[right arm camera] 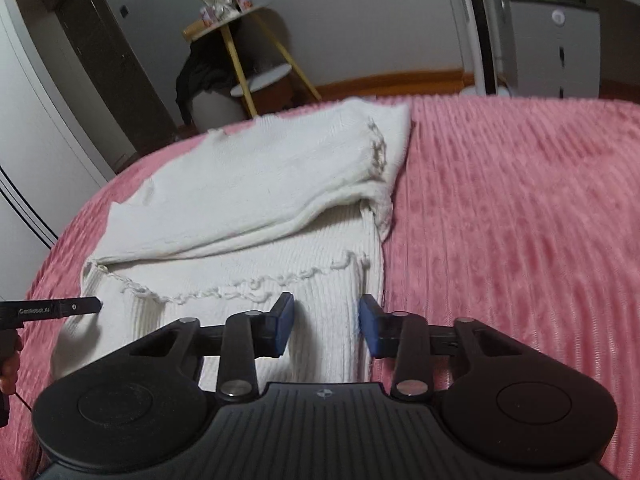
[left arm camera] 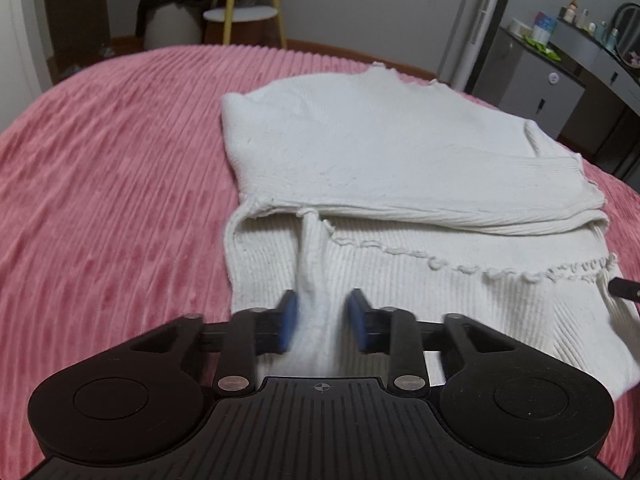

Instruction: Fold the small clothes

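Claws, 2 (left claw (left arm camera: 322,322), right claw (right arm camera: 326,326)), both agape over 1 white sweater (left arm camera: 380,152).

Look to the far left edge of your right wrist view: the left tool (right arm camera: 60,307) pokes in there as a dark bar, and small pale lettering runs along it. It reads roughly "GenRobot.AI", though the print is tiny and the first letters are soft. On the shelf of the yellow-legged stand (right arm camera: 224,26) behind the bed you can see small packets with red printing, too blurred to read. Your left wrist view shows bottles and boxes on the grey cabinet (left arm camera: 560,76), and none of their labels is legible.
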Action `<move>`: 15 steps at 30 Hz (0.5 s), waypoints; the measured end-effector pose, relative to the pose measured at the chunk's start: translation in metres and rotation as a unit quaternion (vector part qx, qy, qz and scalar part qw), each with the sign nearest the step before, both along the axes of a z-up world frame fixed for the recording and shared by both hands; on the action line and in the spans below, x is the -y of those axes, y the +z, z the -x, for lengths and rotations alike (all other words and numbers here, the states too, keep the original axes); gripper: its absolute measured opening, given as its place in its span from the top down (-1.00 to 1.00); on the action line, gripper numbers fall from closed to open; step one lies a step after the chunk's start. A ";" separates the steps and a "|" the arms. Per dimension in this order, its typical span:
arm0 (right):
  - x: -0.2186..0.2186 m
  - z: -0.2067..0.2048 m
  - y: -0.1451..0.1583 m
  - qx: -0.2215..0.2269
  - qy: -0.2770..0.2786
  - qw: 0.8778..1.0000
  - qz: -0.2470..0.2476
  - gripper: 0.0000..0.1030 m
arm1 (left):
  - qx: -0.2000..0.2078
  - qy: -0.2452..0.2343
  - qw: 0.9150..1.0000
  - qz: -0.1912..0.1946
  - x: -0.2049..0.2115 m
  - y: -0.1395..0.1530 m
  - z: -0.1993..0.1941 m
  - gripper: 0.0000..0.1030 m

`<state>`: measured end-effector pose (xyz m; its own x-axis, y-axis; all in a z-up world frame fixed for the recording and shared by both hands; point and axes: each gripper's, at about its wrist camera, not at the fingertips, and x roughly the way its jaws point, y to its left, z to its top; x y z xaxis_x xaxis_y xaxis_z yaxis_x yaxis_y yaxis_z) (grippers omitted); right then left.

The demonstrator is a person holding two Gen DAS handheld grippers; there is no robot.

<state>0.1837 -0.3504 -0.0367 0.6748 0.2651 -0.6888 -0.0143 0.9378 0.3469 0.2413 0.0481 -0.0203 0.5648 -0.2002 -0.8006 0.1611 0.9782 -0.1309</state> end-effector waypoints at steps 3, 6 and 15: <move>-0.004 0.000 -0.002 0.001 0.014 1.000 0.011 0.53 | 0.001 0.001 1.000 0.010 -0.004 -0.001 -0.003 0.61; -0.007 -0.002 -0.002 -0.001 0.017 1.000 0.026 0.49 | -0.001 0.004 1.000 0.012 -0.005 -0.002 -0.008 0.42; -0.021 -0.010 -0.004 -0.010 0.026 0.998 0.052 0.37 | 0.008 -0.008 1.000 -0.002 0.002 0.000 -0.008 0.79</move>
